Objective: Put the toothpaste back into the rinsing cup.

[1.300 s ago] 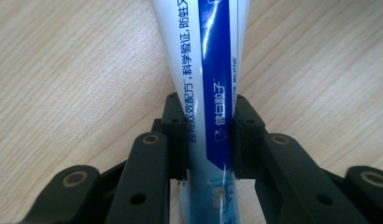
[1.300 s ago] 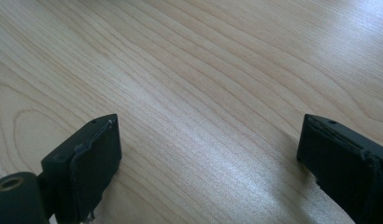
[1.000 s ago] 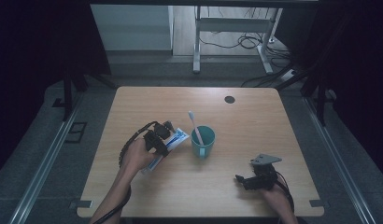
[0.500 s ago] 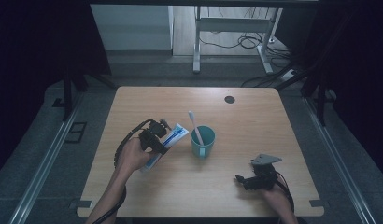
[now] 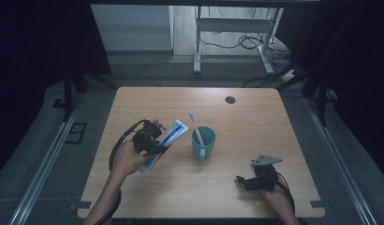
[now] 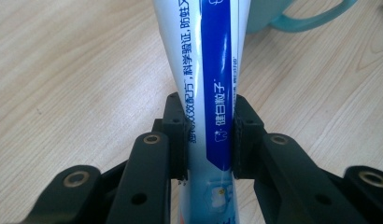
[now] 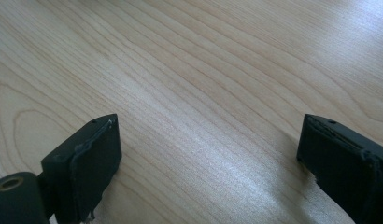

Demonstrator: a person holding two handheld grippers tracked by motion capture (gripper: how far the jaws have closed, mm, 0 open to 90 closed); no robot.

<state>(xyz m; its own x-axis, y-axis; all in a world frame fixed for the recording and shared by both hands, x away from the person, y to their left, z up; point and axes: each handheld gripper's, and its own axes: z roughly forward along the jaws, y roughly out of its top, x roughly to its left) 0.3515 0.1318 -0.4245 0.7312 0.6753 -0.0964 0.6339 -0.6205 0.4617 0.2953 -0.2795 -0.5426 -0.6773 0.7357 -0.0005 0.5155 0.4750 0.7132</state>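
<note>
While the left claw (image 6: 209, 140) clamps the tube (image 6: 203, 84), its cap is cut off; the high view shows the cup (image 5: 203, 140) whole, and the right claw (image 7: 208, 154) gapes wide.

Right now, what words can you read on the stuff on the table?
"健白粒子": white letters on the blue stripe of the toothpaste tube, between the left gripper's jaws.
"科学验证, 防蛀": dark print on the tube's white side, partly cut off and not sure.
Tiny print along the stripe's right edge: too small to read.
Cup, toothbrush, table: no writing I can see.
</note>
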